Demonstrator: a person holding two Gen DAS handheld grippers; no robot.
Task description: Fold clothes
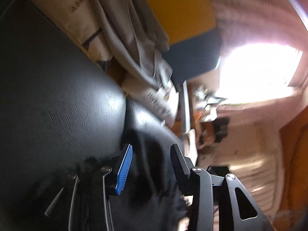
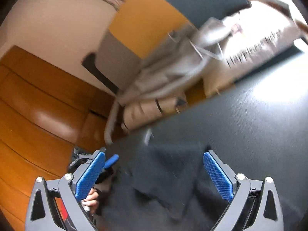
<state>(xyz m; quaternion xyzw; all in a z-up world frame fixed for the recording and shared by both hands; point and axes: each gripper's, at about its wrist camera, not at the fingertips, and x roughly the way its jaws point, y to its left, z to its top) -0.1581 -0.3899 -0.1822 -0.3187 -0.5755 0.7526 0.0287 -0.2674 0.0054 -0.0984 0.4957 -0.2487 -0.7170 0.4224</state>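
Observation:
A dark garment (image 2: 165,175) lies rumpled on a black leather seat (image 2: 250,115). My right gripper (image 2: 154,154) hovers just over it, jaws spread wide, nothing between the blue pads (image 2: 217,175). In the left wrist view the same dark garment (image 1: 152,173) runs between the fingers of my left gripper (image 1: 152,148), which stands open; one blue pad (image 1: 125,169) shows, and the other finger is seen from its black back. The left gripper's blue tip (image 2: 111,161) also appears in the right wrist view at the garment's left edge, with a hand (image 2: 92,198) behind it. Both views are motion-blurred.
A grey garment (image 2: 163,73) is heaped over beige printed cushions (image 2: 250,44) at the back of the seat. Behind stand yellow and dark panels (image 2: 150,19). An orange leather sofa (image 2: 38,105) lies to the left. A bright window (image 1: 259,71) and cluttered shelf (image 1: 207,105) show in the left wrist view.

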